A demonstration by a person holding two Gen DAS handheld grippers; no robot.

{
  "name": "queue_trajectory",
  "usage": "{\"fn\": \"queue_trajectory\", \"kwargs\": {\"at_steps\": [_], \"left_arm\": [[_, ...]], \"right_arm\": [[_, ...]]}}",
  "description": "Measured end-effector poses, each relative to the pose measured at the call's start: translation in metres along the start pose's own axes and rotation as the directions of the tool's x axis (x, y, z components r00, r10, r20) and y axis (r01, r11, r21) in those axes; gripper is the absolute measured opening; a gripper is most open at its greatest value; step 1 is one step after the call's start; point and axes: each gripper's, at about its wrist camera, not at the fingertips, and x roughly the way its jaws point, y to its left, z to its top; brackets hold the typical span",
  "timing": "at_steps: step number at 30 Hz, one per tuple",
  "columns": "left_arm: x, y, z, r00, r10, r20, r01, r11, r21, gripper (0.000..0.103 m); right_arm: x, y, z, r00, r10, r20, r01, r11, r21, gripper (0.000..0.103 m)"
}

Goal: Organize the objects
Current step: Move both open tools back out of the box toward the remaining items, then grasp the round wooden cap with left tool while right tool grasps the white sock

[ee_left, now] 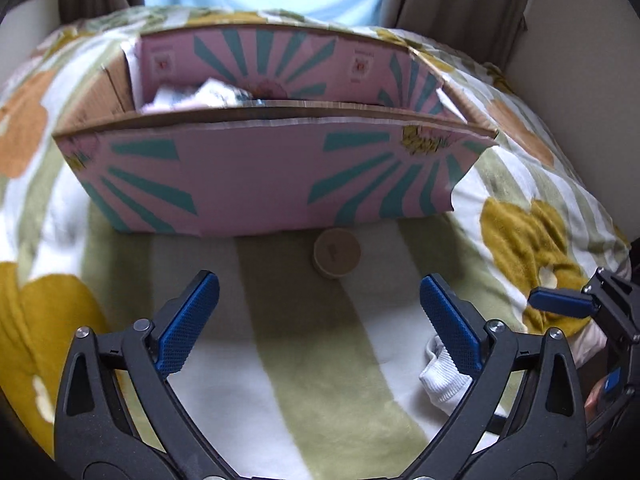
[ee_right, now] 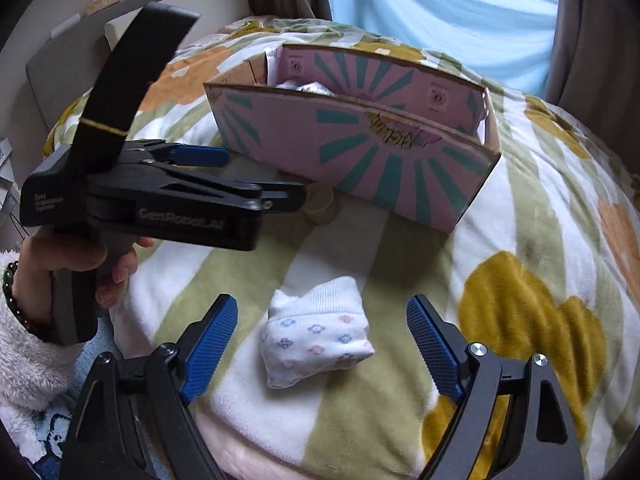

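From my left gripper (ee_left: pixel 319 304) I see both blue ribbed pads spread wide with nothing between them, hovering over the fleecy blanket striped green and white with mustard and orange flowers (ee_left: pixel 292 380). Straight ahead of it stands the open pink cardboard box printed with teal sunburst rays (ee_left: pixel 248 184), its near flap upright and some pale, bunched fabric items (ee_left: pixel 200 94) lying inside, too blurred for me to tell what they are. Just in front of the box's near wall, on the blanket, rests a small round tan disc, like a lid or cap (ee_left: pixel 337 253), apart from my pads. At the lower right of this view a bit of white ribbed cloth peeks out behind my right-hand pad. My right gripper (ee_right: pixel 322 336) is likewise wide open and holding nothing; the folded white sock bundle with small pastel flower prints and a ribbed cuff (ee_right: pixel 316 336) lies on the blanket between its two blue fingers (ee_right: pixel 212 336), touching neither. In the right wrist view the left gripper shows side-on at the left, gripped by a hand (ee_right: pixel 92 264) wearing a dark bead bracelet and a fluffy white sleeve. The box sits beyond the sock, well apart from it.
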Motion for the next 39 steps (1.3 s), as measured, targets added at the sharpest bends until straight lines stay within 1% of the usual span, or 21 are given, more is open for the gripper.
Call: {"fn": "queue_trajectory", "kwargs": {"at_steps": [3, 5, 7, 9, 11, 16, 18, 20, 22, 24, 26, 27, 30, 33, 39], "left_arm": [[0.015, -0.002, -0.001, 1.000, 0.001, -0.019, -0.001, 1.000, -0.008, 0.098], [0.025, -0.003, -0.001, 1.000, 0.017, -0.023, -0.017, 1.000, -0.005, 0.096], [0.035, -0.003, -0.001, 0.999, 0.022, -0.029, -0.022, 1.000, -0.013, 0.092], [0.047, -0.001, 0.000, 0.998, 0.028, -0.056, -0.030, 0.999, -0.031, 0.078], [0.055, 0.000, 0.001, 0.997, 0.027, -0.071, -0.030, 0.998, -0.047, 0.078], [0.062, -0.004, 0.002, 0.998, 0.040, -0.049, -0.042, 0.998, -0.038, 0.077], [0.063, -0.006, 0.003, 0.998, 0.044, -0.045, -0.046, 0.998, -0.030, 0.069], [0.065, -0.007, 0.003, 0.998, 0.054, -0.044, -0.055, 0.998, -0.024, 0.065], [0.065, -0.007, 0.003, 0.998, 0.053, -0.040, -0.054, 0.998, -0.025, 0.061], [0.065, -0.006, 0.003, 0.998, 0.049, -0.036, -0.050, 0.998, -0.029, 0.052], [0.064, -0.005, 0.003, 0.999, 0.035, -0.030, -0.036, 0.999, -0.033, 0.046], [0.064, -0.006, 0.003, 0.999, 0.029, -0.030, -0.030, 0.999, -0.030, 0.041], [0.063, -0.010, 0.003, 0.999, 0.019, -0.027, -0.019, 1.000, -0.006, 0.031], [0.064, -0.015, 0.002, 0.999, 0.028, -0.025, -0.027, 0.999, 0.016, 0.031], [0.063, -0.018, 0.003, 0.999, 0.024, -0.025, -0.023, 0.999, 0.023, 0.031]], "right_arm": [[0.009, -0.001, -0.007, 1.000, 0.008, -0.008, -0.008, 1.000, 0.015, 0.084], [0.014, -0.004, -0.011, 1.000, 0.015, -0.011, -0.015, 0.999, 0.030, 0.084], [0.020, -0.005, -0.015, 0.999, 0.025, -0.020, -0.024, 0.999, 0.038, 0.084], [0.026, -0.006, -0.020, 0.999, 0.027, -0.031, -0.026, 0.999, 0.036, 0.084], [0.030, -0.005, -0.024, 0.999, 0.036, -0.038, -0.034, 0.999, 0.033, 0.084], [0.036, -0.004, -0.028, 0.998, 0.041, -0.050, -0.040, 0.999, 0.025, 0.084], [0.037, -0.003, -0.029, 0.998, 0.035, -0.046, -0.035, 0.999, 0.011, 0.084], [0.037, -0.002, -0.029, 0.998, 0.035, -0.043, -0.035, 0.999, 0.003, 0.083], [0.037, -0.001, -0.029, 0.998, 0.035, -0.044, -0.036, 0.999, -0.005, 0.077], [0.038, 0.001, -0.028, 0.999, 0.027, -0.047, -0.028, 0.999, -0.020, 0.072], [0.039, 0.002, -0.028, 0.998, 0.030, -0.047, -0.031, 0.999, -0.028, 0.067], [0.039, 0.002, -0.028, 0.998, 0.034, -0.048, -0.035, 0.999, -0.028, 0.065], [0.037, 0.003, -0.028, 0.998, 0.038, -0.045, -0.039, 0.999, -0.027, 0.063], [0.036, 0.002, -0.029, 0.998, 0.042, -0.044, -0.043, 0.999, -0.023, 0.061], [0.031, -0.002, -0.031, 0.998, 0.055, -0.036, -0.055, 0.998, 0.003, 0.060]]}}
